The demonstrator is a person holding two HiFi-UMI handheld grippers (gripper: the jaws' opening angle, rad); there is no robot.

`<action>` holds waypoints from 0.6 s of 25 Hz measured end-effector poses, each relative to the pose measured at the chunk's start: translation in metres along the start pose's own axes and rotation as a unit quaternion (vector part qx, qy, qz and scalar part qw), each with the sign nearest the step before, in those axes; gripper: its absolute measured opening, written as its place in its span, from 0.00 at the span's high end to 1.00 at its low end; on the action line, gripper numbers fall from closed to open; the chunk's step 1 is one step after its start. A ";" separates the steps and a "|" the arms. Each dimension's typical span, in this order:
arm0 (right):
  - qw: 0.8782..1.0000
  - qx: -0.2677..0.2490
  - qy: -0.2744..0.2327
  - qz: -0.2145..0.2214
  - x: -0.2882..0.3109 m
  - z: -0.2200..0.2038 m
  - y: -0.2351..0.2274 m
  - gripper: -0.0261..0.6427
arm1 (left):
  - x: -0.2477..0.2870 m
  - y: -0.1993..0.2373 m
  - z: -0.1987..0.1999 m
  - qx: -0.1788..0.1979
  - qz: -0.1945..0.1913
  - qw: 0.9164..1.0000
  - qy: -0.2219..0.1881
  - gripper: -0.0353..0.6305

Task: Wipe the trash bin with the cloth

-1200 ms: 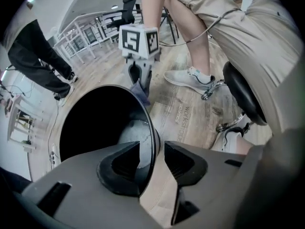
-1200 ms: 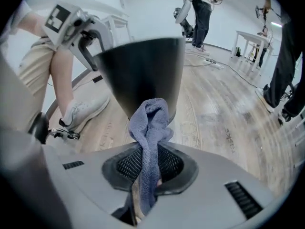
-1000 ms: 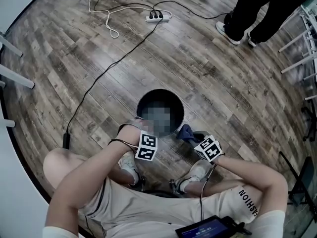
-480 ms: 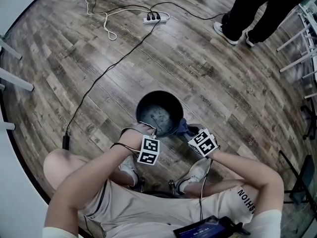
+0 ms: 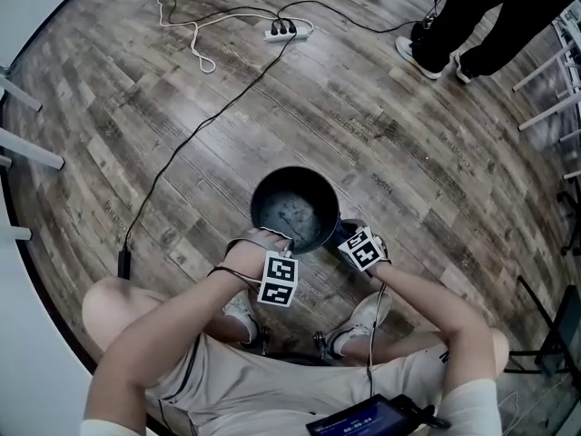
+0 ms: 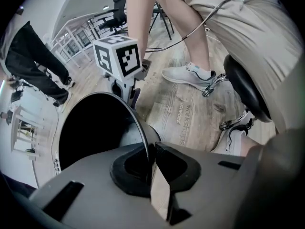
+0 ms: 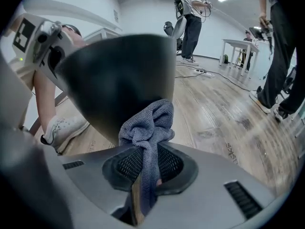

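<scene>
Closest to the head camera, a dark flat screen device (image 5: 372,418) rests at the seated person's lap, and below it a pair of pale lace-up sneakers (image 5: 368,316) stands on the grey-brown wood-plank floor (image 5: 408,153). Just beyond the feet, the left gripper (image 5: 287,243) points steeply down at the near edge of the round dark metal trash bin (image 5: 295,209). Its jaws have just been closing and are now clamped together on the thin rim, one jaw inside the bin and one outside, as the left gripper view shows. Across the bin's near-right side, the right gripper (image 5: 344,235) is pinched tight on a crumpled grey-blue microfibre cloth (image 7: 147,123). A fold runs down between the pads and the bunched part bulges out above them, right up against the bin's outer wall. The bin stands upright on the floor between the two grippers, its dark inside open to the head view. Farther out, a thin black cable (image 5: 200,125) runs across the planks from the lower left up to a white power strip (image 5: 286,32). A looping white cord (image 5: 195,39) lies beside it. At the far upper right stands a second person in dark trousers and dark shoes with pale soles (image 5: 419,57), well apart from the bin.
</scene>
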State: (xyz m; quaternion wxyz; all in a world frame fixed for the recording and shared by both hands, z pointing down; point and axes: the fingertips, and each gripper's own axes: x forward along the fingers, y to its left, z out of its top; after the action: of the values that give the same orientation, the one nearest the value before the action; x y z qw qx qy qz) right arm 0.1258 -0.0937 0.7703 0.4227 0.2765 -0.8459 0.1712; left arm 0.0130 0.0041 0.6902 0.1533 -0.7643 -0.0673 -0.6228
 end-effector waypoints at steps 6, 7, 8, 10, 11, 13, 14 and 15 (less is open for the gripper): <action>1.000 0.006 0.028 0.011 0.047 -0.031 -0.002 0.86 | 0.001 0.001 0.003 -0.013 0.001 1.000 -0.002 0.89; 0.999 0.015 0.032 0.015 0.055 -0.036 -0.004 0.86 | 0.000 0.002 0.003 -0.016 0.003 1.000 -0.002 0.89; 0.999 0.023 0.037 0.020 0.062 -0.042 -0.006 0.86 | 0.000 0.003 0.004 -0.018 0.004 1.000 -0.002 0.89; 0.998 0.030 0.055 0.027 0.075 -0.052 -0.008 0.86 | 0.000 0.005 0.004 -0.023 0.009 1.000 -0.003 0.89; 0.997 0.035 0.067 0.028 0.080 -0.056 -0.009 0.86 | 0.001 0.006 0.004 -0.024 0.012 1.000 -0.003 0.89; 0.994 0.065 0.088 0.028 0.086 -0.062 -0.008 0.86 | 0.001 0.007 0.005 -0.027 0.018 0.999 -0.002 0.89; 0.992 0.086 0.093 0.029 0.087 -0.061 -0.008 0.86 | 0.002 0.007 0.005 -0.027 0.019 0.999 -0.003 0.89; 0.990 0.101 0.094 0.032 0.088 -0.060 -0.007 0.86 | 0.002 0.006 0.005 -0.028 0.021 0.999 -0.002 0.89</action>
State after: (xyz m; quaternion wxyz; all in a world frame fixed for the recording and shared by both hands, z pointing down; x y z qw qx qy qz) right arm 0.1239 -0.0959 0.8768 0.4642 0.2730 -0.7893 0.2949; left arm 0.0195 -0.0004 0.6904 0.1444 -0.7710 -0.0345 -0.6193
